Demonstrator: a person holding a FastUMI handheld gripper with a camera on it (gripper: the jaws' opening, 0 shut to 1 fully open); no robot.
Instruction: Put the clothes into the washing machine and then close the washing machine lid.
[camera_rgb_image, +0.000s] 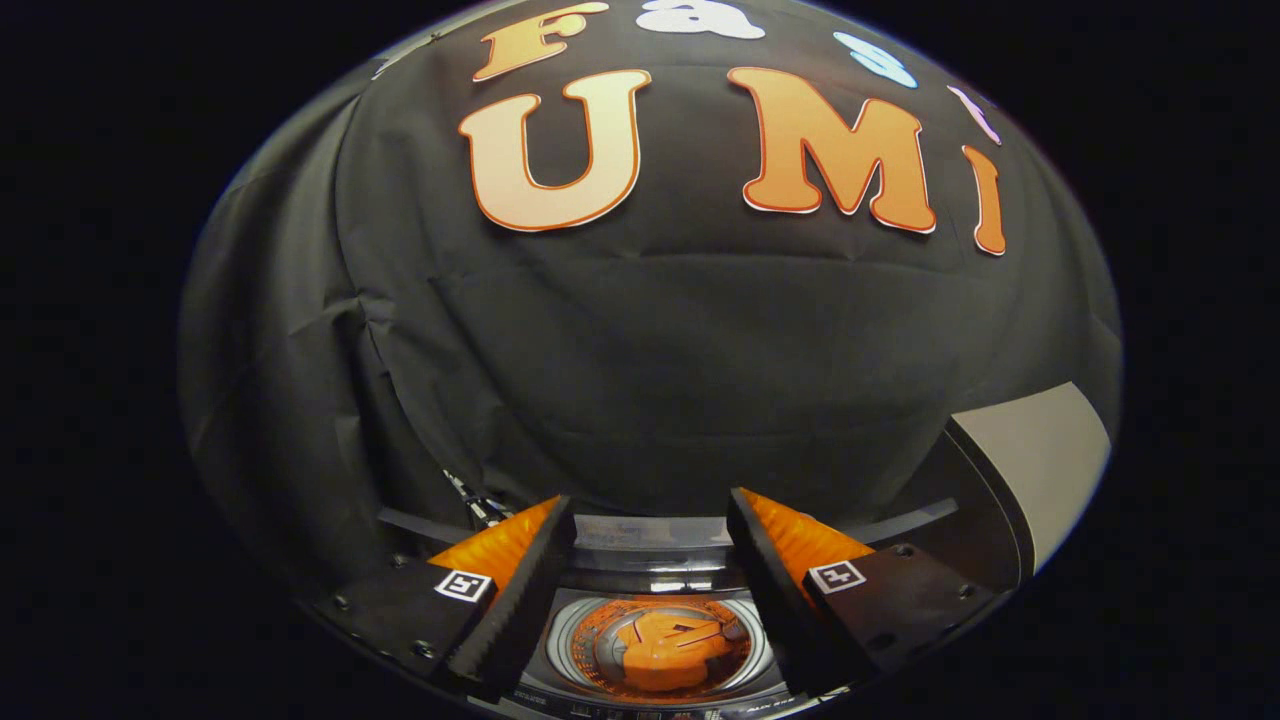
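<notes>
Gripper (650, 560) spread wide, nothing held between fingers. Orange clothes (665, 650) already down in washing machine (600, 690) drum, seen at 6 o'clock between fingers. Lid (1035, 470) raised at 4 o'clock, still open. Likely next: reach lid edge, push down steadily, avoid slamming.

One washer (655, 690), its drum open — one orange garment (665, 650) inside. One gripper (650, 545) with two fingers (520, 600), spread apart and holding nothing — each carries one square marker (465, 585). One pale panel (1040, 470).
</notes>
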